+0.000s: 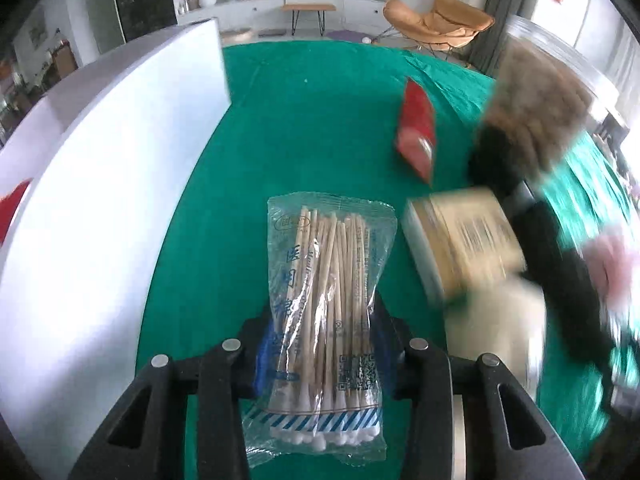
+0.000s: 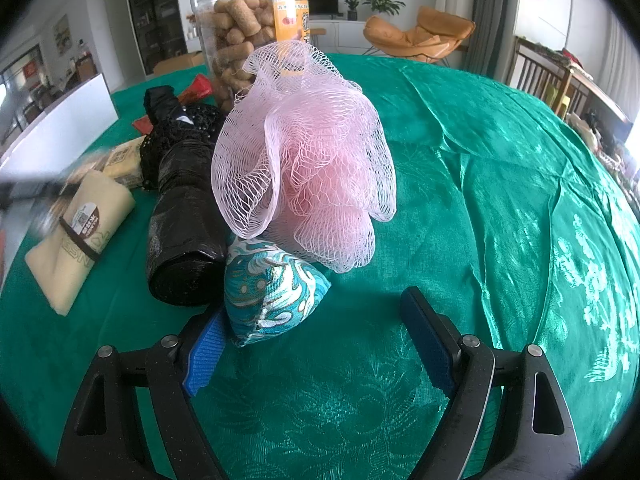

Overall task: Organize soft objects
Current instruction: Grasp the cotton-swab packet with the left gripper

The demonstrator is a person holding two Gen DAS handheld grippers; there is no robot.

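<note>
left gripper [image 1: 326, 354] pinching swab bag [image 1: 326, 308], long axis pointing straight ahead, white bin [image 1: 100, 208] just to its left | right gripper [image 2: 316, 340] spread wide, patterned pouch [image 2: 272, 300] touching left pad, off-centre | probably needs nudging left

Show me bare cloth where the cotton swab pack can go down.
Free: green cloth between the white box and red packet; also right of the pink mesh puff. Crowded: around the black roll and sponge.
</note>
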